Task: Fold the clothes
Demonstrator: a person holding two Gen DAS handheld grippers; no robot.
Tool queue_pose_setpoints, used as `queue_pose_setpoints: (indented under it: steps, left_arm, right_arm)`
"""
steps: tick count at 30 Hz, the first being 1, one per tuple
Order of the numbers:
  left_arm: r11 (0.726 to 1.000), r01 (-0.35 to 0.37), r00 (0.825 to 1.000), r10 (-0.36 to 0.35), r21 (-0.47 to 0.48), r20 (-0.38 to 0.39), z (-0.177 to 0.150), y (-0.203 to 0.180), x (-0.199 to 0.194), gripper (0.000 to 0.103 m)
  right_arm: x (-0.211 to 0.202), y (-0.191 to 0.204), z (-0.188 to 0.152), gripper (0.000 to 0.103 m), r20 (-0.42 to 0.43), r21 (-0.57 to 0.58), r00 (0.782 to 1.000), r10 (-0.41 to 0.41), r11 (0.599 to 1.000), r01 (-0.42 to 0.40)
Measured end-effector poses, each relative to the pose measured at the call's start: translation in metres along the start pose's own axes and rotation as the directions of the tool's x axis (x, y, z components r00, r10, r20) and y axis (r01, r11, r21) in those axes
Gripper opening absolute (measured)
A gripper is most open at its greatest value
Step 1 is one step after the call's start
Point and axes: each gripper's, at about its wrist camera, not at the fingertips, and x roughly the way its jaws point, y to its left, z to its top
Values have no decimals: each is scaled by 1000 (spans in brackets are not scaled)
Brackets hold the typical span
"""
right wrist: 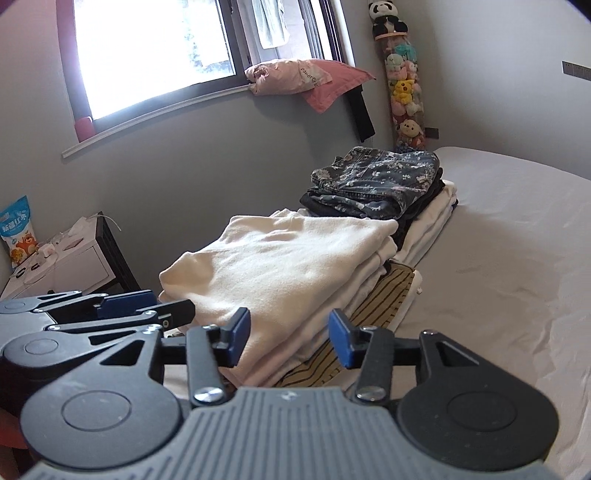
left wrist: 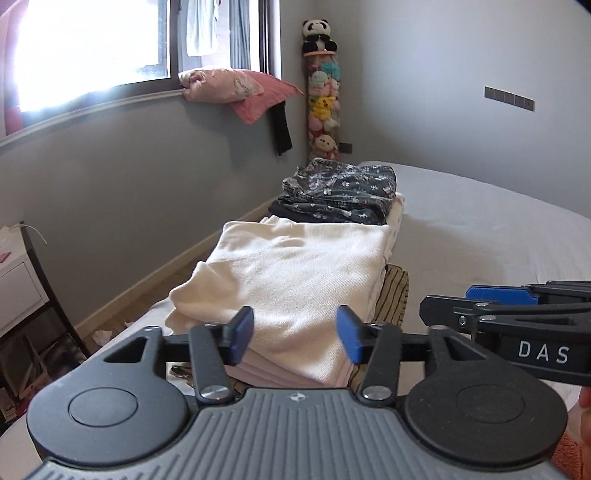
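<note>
A clear tube in the corner holds plush toys (a panda sits on top). Folded cream clothes lie stacked on the bed, floral denim behind. Left hand-held gripper and right hand-held gripper both gape wide, empty.

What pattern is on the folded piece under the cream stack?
Tan with thin dark stripes; the striped piece shows best in the right wrist view.

Folded cream garment atop bedside clothes stack.
</note>
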Motion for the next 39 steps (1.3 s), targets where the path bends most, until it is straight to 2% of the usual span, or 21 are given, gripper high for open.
queue_pose_setpoints:
  steps: [2,4,6,9,15,21,39]
  left_arm:
    - [1000,-20,1000,20,-10,0,-1,-2,-6,64]
    - [999,-39,999,38,-27,-16,-4,0,-10,72]
    - [998,-44,999,43,-38,-32,-9,2,-13,74]
    - [998,-50,997,47,-45,-64,-19,3,-16,74]
    - [997,-34,992,26,-65,-122,-38,2,-14,74]
    - [997,-48,989,40,-57,-139,-49,-1,-9,74]
    - [996,-83,984,75,-41,-158,-53,-3,-7,74]
  right_arm:
    - [-7,3,-2,53,10,-3,1000,-4,1000,4]
    - [-12,5,-5,54,14,-7,1000,-12,1000,12]
    - [-16,7,-8,56,13,-8,1000,-13,1000,13]
    - [-19,8,-15,60,0,-10,1000,-12,1000,12]
    - [-17,7,-33,60,-37,-10,999,-30,1000,30]
    - [-15,5,-45,60,-21,-17,997,-72,997,71]
    - [-9,7,-50,61,-41,-13,997,-59,998,59]
